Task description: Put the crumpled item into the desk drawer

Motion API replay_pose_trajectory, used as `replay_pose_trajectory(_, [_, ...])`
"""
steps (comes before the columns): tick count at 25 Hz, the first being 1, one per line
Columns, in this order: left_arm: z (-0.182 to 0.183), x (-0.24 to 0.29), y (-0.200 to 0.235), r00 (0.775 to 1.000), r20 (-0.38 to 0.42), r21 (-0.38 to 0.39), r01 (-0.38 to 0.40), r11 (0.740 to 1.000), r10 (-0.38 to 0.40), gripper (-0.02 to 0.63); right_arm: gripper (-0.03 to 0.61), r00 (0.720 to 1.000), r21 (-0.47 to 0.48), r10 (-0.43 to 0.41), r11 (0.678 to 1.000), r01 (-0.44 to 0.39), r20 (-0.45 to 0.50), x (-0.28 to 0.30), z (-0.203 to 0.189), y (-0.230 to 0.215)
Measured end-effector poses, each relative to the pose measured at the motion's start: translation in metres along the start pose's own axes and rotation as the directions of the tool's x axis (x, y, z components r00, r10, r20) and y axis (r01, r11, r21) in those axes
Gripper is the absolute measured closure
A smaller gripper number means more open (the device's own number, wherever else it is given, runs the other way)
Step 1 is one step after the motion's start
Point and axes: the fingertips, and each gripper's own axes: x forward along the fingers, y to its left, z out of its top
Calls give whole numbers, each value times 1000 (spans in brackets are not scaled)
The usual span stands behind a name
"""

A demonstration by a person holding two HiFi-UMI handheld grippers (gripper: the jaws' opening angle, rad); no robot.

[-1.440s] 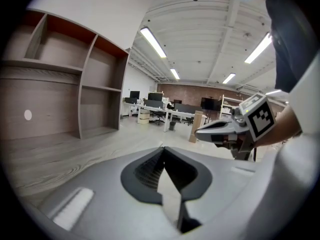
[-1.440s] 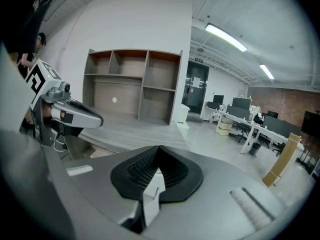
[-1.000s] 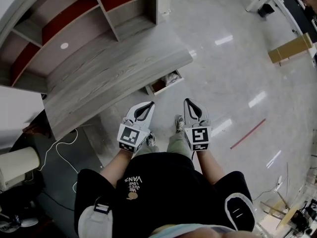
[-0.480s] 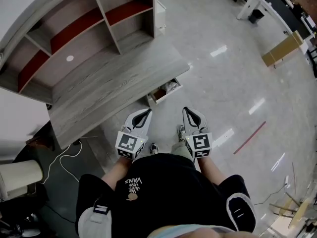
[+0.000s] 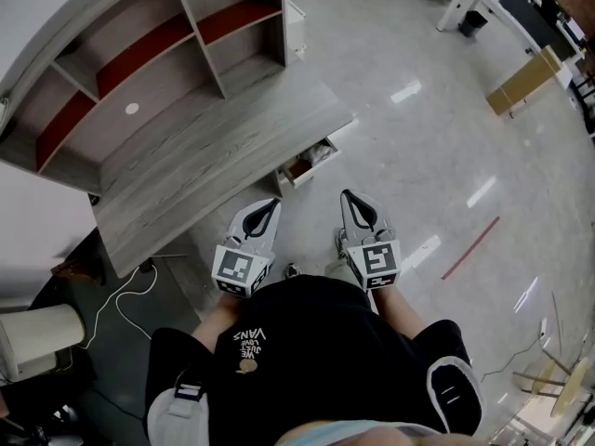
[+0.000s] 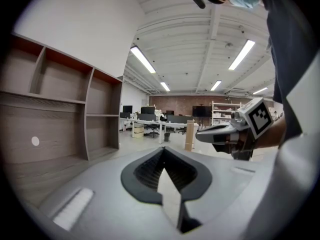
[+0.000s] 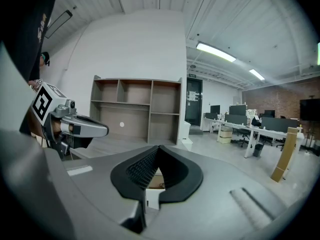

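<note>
The grey wooden desk has its drawer pulled open below its front edge. A white crumpled item lies inside the drawer at the far end. My left gripper is held in front of the person's waist, shut and empty, a short way short of the drawer. My right gripper hovers beside it over the floor, jaws together and holding nothing. In the left gripper view the left gripper points into the room with the right gripper at its right. The right gripper faces the shelves.
An open shelf unit with red back panels stands on the desk, and a small white disc lies on the desktop. White cables trail on the dark floor at left. A cardboard box and a red floor strip lie to the right.
The head view has shifted, so desk and drawer sit a little higher and more to the left. Both grippers stay shut side by side, slightly lower in view.
</note>
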Motion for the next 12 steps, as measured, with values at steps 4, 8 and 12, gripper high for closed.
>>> replay_pose_trajectory(4, [6, -5, -3, 1000, 16, 8, 3, 1000, -3, 561, 577, 1000, -8, -3, 1000, 3, 13, -6, 5, 5])
replay_pose_trajectory(8, [10, -8, -5, 1000, 19, 7, 7, 1000, -7, 561, 577, 1000, -8, -10, 1000, 10, 22, -11, 8, 7])
replay_pose_trajectory(12, [11, -9, -10, 1000, 21, 14, 14, 1000, -14, 561, 577, 1000, -5, -12, 1000, 12, 28, -15, 8, 8])
